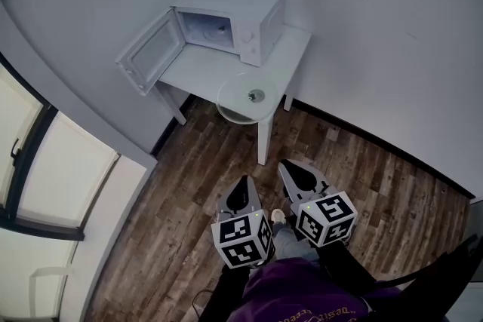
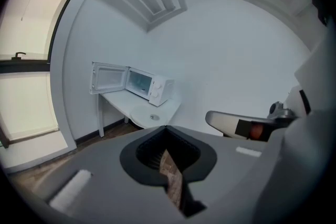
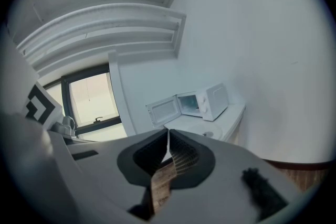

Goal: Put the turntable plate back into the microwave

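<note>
The white microwave point(image 1: 240, 25) stands on a small white table point(image 1: 296, 49) against the wall, its door point(image 1: 151, 50) swung wide open to the left. The round glass turntable plate point(image 1: 249, 96) lies flat on the table in front of it and overhangs the front edge. Both gripper views show the microwave point(image 2: 151, 89) point(image 3: 211, 101) and the plate point(image 2: 150, 116) point(image 3: 209, 132) far ahead. My left gripper point(image 1: 243, 183) point(image 2: 167, 127) and right gripper point(image 1: 291, 167) point(image 3: 168, 131) hover side by side over the floor, well short of the table, both shut and holding nothing.
Dark wood plank floor point(image 1: 189, 207) lies between me and the table. A white wall point(image 1: 377, 26) runs behind and to the right of the table. A large window point(image 1: 45, 177) with a dark frame fills the left side. Thin table legs point(image 1: 263, 141) stand below the plate.
</note>
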### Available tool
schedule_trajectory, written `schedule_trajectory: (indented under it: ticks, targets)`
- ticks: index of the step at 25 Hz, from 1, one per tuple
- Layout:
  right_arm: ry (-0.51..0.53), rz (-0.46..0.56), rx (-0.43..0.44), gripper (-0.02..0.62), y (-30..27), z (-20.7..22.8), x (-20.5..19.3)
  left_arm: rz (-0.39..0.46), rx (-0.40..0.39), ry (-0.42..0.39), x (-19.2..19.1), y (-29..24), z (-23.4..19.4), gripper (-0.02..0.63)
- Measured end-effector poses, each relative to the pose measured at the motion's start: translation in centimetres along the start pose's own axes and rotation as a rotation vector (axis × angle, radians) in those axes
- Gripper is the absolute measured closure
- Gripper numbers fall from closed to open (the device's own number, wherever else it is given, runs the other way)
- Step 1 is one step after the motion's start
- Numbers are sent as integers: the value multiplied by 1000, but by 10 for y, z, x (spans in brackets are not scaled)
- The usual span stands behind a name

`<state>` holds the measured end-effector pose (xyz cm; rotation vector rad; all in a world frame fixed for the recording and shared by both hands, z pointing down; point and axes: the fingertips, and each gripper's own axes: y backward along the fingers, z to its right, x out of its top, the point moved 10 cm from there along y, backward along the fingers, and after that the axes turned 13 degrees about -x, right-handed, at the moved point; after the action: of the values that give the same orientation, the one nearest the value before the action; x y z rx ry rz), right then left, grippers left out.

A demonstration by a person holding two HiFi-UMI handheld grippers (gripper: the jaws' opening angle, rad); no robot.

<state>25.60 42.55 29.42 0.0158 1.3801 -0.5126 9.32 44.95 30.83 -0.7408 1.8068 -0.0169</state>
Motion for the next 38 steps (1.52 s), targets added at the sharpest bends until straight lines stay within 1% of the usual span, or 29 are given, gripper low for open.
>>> schedule_trajectory:
  ticks: [5, 10, 13, 16, 19, 23, 26, 29, 33, 38]
  targets:
    - [13, -22, 26, 586, -49, 26, 19, -1, 20, 26, 20, -46, -10, 601]
    - [27, -56, 62, 586, -89, 47, 29, 11, 47, 53, 36, -84, -19, 601]
    - [41, -71, 84, 586, -111, 61, 34, -9, 64, 55, 43, -107, -23, 601]
    - [42, -89, 91, 586, -129, 71, 35, -25, 77, 49, 46, -122, -27, 601]
    - [45, -104, 102, 586, -145, 76, 36, -27, 79, 69, 49, -131, -36, 601]
    - [47, -124, 98, 586, -165, 80, 35, -55, 87, 78, 54, -144, -50, 601]
    - [51, -132, 90, 586, -185, 81, 38, -65, 65, 78, 60, -157, -65, 601]
    - [64, -140, 71, 586, -208, 83, 44, -92, 4, 80, 70, -176, -85, 601]
    - [77, -159, 55, 586, -240, 82, 49, -144, -60, 116, 83, -200, -116, 600]
    - [70, -180, 28, 586, -277, 83, 54, -142, -108, 158, 98, -227, -143, 599]
